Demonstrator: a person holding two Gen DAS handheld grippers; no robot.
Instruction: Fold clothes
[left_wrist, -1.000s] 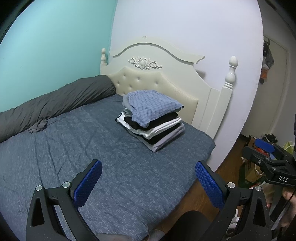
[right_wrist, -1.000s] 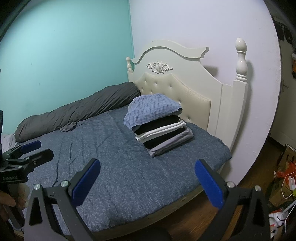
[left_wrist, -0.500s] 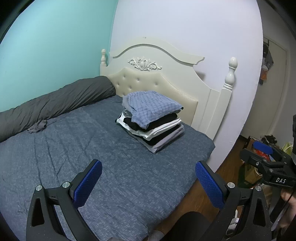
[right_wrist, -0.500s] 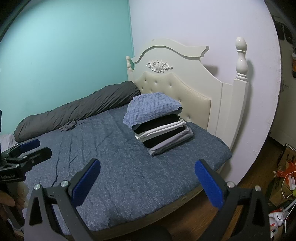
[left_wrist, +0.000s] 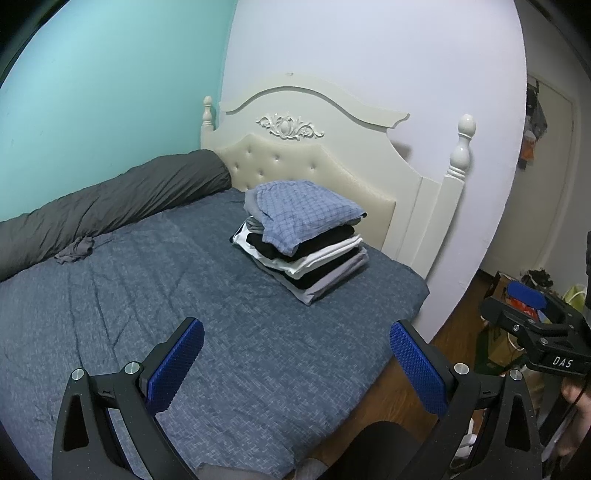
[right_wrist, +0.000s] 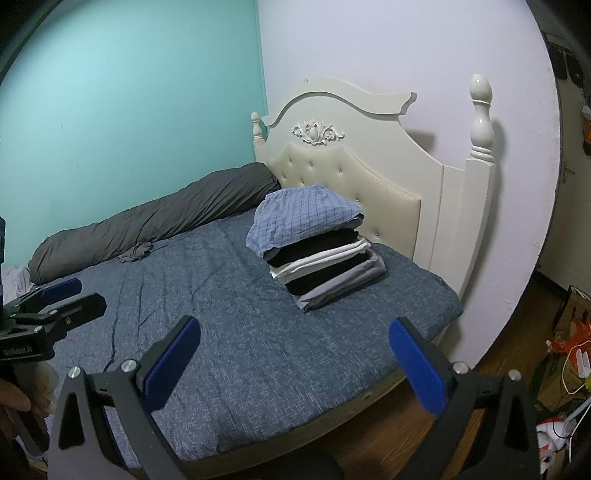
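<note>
Clothes are sitting in a folded stack at the head end of the bed, just in front of the headboard, checked blue piece on top, then black, white and grey layers. I'm guessing they're parked up there to be leaving the rest of the cover free as a folding surface.

I'm holding the left gripper low over the near edge of the bed, fingers spread wide, nothing btwn them. I'm holding the right gripper the same way, wide open and carrying nothing, out past the bed's corner. Both are hanging well apart from the stack, which reads to me as the folding being mostly done.

One small grey crumpled thing is lying against the rolled grey duvet by the teal wall; prob. a leftover garment, but it's too small to tell. Stack's underside and how many pieces it's holding aren't clear. Floor clutter at the right is getting cut off by the lens edge, and my own hands are barely showing.
</note>
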